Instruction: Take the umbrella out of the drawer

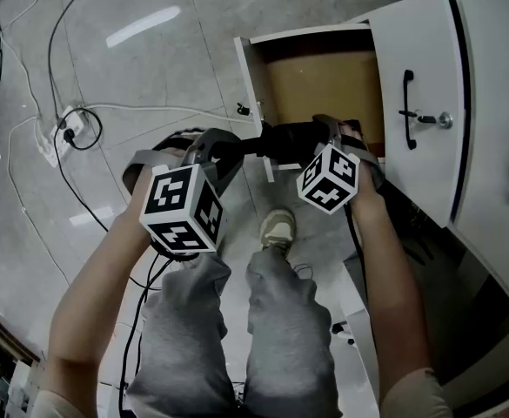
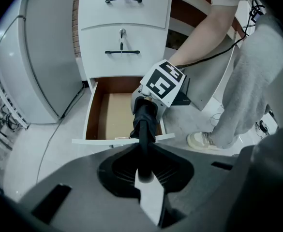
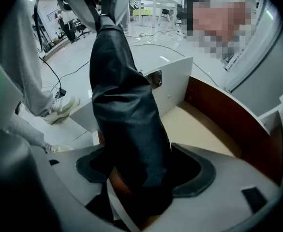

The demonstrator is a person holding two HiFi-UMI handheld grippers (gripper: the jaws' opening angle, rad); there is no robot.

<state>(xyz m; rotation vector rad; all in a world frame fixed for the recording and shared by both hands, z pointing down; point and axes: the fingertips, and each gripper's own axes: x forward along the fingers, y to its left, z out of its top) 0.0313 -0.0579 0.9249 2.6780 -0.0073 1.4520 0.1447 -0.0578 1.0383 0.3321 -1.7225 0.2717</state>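
- Umbrella [image 1: 284, 138]: black and folded, it was held up over the front edge of the open drawer [image 1: 252, 77]. It ran between the two grippers.
- Left gripper [image 2: 143, 151]: its jaws stood narrow and were clamped on the slim end of the umbrella, which stretched away toward the drawer.
- Right gripper [image 3: 140, 152]: it pointed down over the drawer's front corner. Its jaws stood wide on either side of the umbrella's thick folded part, with dark gaps showing beside the pads, so they were not pressing on it.
- Drawer: this was the lowest one of a white cabinet [image 2: 124, 28], pulled out, with a brown bottom and brown inner walls.
- Cabinet: the two drawers above were shut, and each had a black handle.
- Floor [image 1: 150, 59]: the tiles were pale and glossy, and cables [image 1: 80, 129] trailed across them. The person's shoe [image 1: 277, 227] stood just in front of the drawer.
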